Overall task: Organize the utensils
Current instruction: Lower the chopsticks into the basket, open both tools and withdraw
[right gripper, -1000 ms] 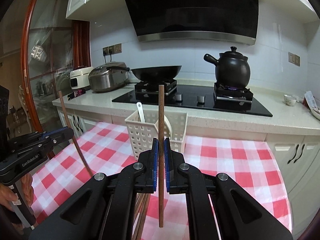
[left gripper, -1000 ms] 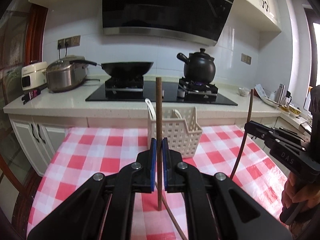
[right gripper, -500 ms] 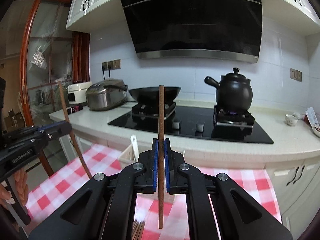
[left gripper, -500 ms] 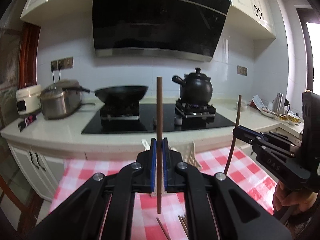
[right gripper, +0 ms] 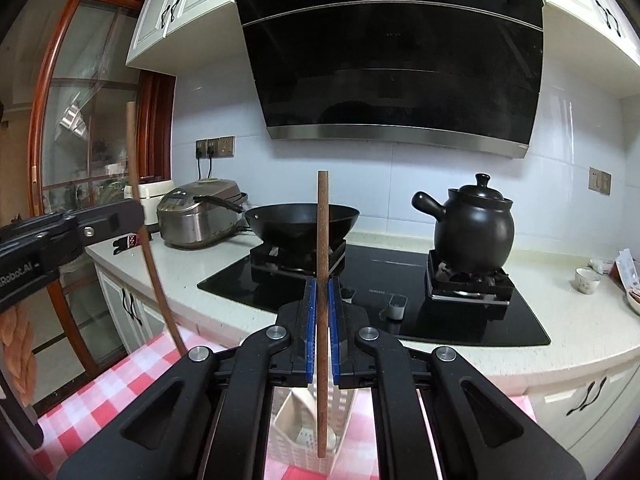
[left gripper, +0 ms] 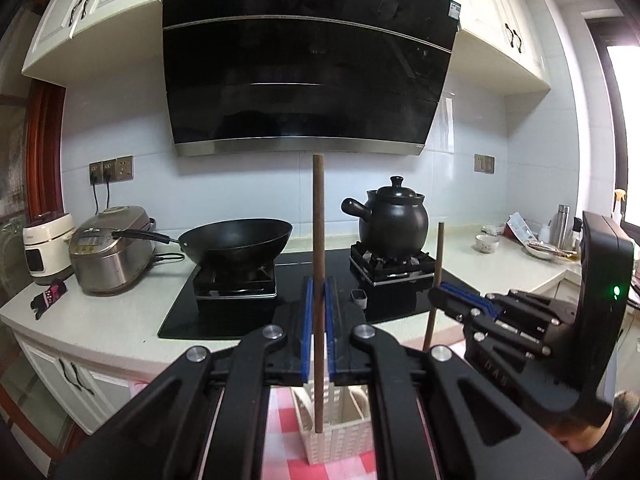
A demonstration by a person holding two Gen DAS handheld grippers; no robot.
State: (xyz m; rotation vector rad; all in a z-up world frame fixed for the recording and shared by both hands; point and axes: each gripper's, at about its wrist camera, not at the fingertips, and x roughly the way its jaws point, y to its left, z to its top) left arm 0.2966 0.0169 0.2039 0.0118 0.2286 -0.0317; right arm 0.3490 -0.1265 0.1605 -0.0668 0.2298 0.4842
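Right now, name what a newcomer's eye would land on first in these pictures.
First, the two brown chopsticks held upright: one clamped in the left gripper, the other in the right gripper, each above the white basket on the checked cloth. Behind them, the big black range hood hangs over a wok and a black clay pot.

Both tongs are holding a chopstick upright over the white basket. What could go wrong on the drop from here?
1. The left tongs pinch their chopstick near mid-length; it could pivot and tilt.
2. The white basket opening is narrow and already holds a white spoon; a tip may hit the rim.
3. The right tongs and their chopstick sit close, so they could collide.
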